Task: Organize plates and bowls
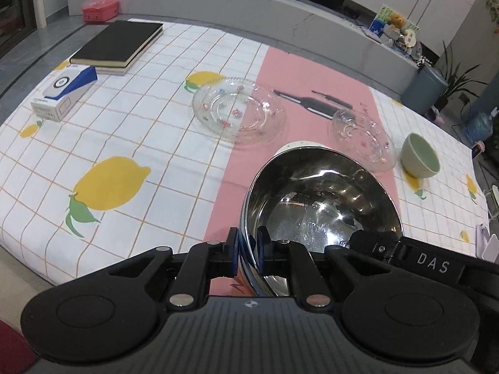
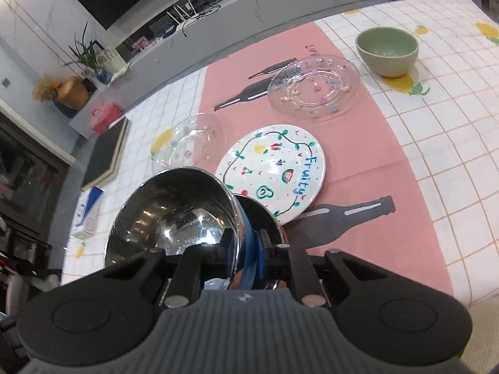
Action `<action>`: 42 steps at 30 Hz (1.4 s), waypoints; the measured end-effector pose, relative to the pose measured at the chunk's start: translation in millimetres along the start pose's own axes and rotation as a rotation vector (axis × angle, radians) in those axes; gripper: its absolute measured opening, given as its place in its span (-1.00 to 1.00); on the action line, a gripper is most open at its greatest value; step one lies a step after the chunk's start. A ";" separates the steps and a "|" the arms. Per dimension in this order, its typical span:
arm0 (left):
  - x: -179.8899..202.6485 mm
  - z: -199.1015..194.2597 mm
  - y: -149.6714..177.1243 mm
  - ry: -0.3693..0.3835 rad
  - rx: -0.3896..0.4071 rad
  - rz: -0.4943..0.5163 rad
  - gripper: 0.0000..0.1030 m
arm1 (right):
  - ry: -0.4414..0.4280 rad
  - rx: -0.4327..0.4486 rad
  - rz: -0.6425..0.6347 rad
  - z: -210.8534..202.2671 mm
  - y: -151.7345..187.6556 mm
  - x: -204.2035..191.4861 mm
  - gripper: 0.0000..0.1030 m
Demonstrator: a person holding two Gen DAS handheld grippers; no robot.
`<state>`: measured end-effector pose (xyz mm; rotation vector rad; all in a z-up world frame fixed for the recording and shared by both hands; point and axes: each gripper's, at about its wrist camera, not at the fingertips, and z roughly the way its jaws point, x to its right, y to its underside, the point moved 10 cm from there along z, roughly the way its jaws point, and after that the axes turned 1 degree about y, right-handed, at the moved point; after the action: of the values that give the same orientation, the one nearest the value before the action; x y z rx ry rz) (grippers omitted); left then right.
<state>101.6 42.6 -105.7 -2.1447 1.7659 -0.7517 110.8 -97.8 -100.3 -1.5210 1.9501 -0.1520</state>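
Note:
A shiny steel bowl (image 1: pixel 321 205) with a blue outer wall is held tilted above the pink strip of the tablecloth. My left gripper (image 1: pixel 248 249) is shut on its near rim. My right gripper (image 1: pixel 371 240) clamps the rim on the other side; in its own view the right gripper (image 2: pixel 246 249) is shut on the steel bowl (image 2: pixel 174 212). Just beyond the bowl lies a white plate painted with fruit (image 2: pixel 274 168). Two clear glass plates (image 2: pixel 313 88) (image 2: pixel 190 141) and a green bowl (image 2: pixel 386 50) rest farther back.
A black book (image 1: pixel 117 42) and a white-and-blue box (image 1: pixel 64 92) lie at the table's far left. A red case (image 1: pixel 99 7) sits on the grey ledge behind. The table's near edge (image 1: pixel 37 268) runs just below the grippers.

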 end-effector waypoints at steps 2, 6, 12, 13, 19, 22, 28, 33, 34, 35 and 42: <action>1.3 2.2 0.8 -0.006 -0.004 0.012 -0.76 | 0.019 0.002 -0.015 2.3 1.4 0.8 -0.74; 4.7 8.5 3.4 -0.048 -0.009 0.053 -0.76 | 0.053 -0.017 -0.020 8.3 4.6 4.6 -0.72; 6.7 12.7 5.3 -0.089 -0.013 0.089 -0.75 | 0.084 0.004 -0.088 9.6 4.8 1.6 -0.69; 6.9 13.0 5.6 -0.087 -0.014 0.086 -0.75 | 0.086 0.004 -0.093 9.6 4.9 1.3 -0.69; 5.6 16.2 8.8 -0.080 -0.041 0.077 -0.64 | 0.104 0.021 -0.122 4.7 3.0 -1.7 -0.67; 2.3 18.2 10.5 -0.094 -0.054 0.071 -0.63 | 0.140 0.059 -0.151 -0.9 -1.2 -1.8 -0.56; -0.7 17.5 9.0 -0.087 -0.051 0.050 -0.63 | 0.147 0.057 -0.135 0.9 -3.8 6.5 -0.51; -0.5 18.0 9.0 -0.087 -0.052 0.050 -0.63 | 0.151 0.032 -0.124 9.2 -0.3 11.6 -0.53; -0.3 18.1 9.2 -0.086 -0.052 0.050 -0.63 | 0.146 0.015 -0.113 13.2 1.7 14.0 -0.60; -0.4 18.2 9.4 -0.085 -0.052 0.050 -0.63 | 0.136 0.000 -0.101 16.9 3.6 16.1 -0.61; 0.8 19.0 9.9 -0.080 -0.054 0.052 -0.62 | 0.078 -0.046 -0.041 28.2 9.4 21.5 -0.67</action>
<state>103.8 37.3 -126.4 -2.1230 1.8122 -0.6041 116.2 -105.9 -135.7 -1.6073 1.9966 -0.1870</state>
